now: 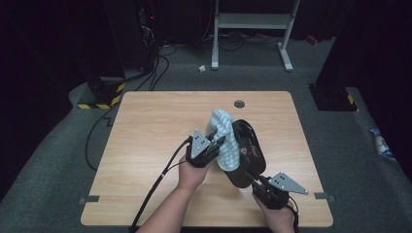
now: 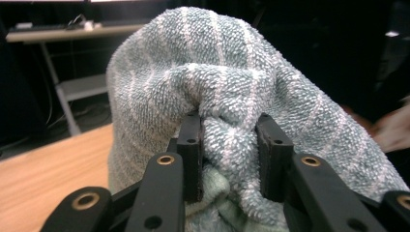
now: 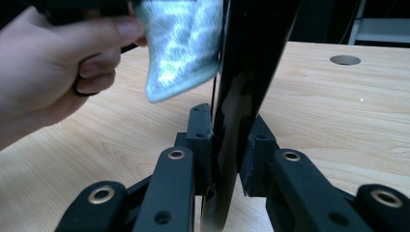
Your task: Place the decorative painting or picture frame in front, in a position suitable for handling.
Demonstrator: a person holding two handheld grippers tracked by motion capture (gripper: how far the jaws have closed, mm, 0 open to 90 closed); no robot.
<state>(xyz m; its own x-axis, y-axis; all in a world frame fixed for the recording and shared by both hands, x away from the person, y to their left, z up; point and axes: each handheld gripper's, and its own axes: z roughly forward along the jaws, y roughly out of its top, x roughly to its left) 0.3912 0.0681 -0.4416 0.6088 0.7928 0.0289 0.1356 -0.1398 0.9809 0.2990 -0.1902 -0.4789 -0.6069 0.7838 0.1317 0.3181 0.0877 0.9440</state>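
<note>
With the right gripper (image 1: 253, 184) clamped on the black tray (image 1: 248, 150) held on edge above the table (image 1: 145, 126), the left gripper (image 1: 218, 141), pinching the striped towel (image 1: 226, 138), should wipe with steady, even pressure

Right hand-held gripper (image 3: 227, 145): jaws clamped on the lower edge of a glossy black, thin curved plate (image 3: 246, 72), held upright above the wooden bench (image 3: 338, 121). A pale blue-green striped terry towel (image 3: 181, 48) touches the plate's left face. A person's hand (image 3: 58, 72) at upper left.

Rough terry-cloth towel (image 2: 232, 87), glossy black plate (image 3: 246, 72), matt wooden table (image 3: 338, 121).
</note>
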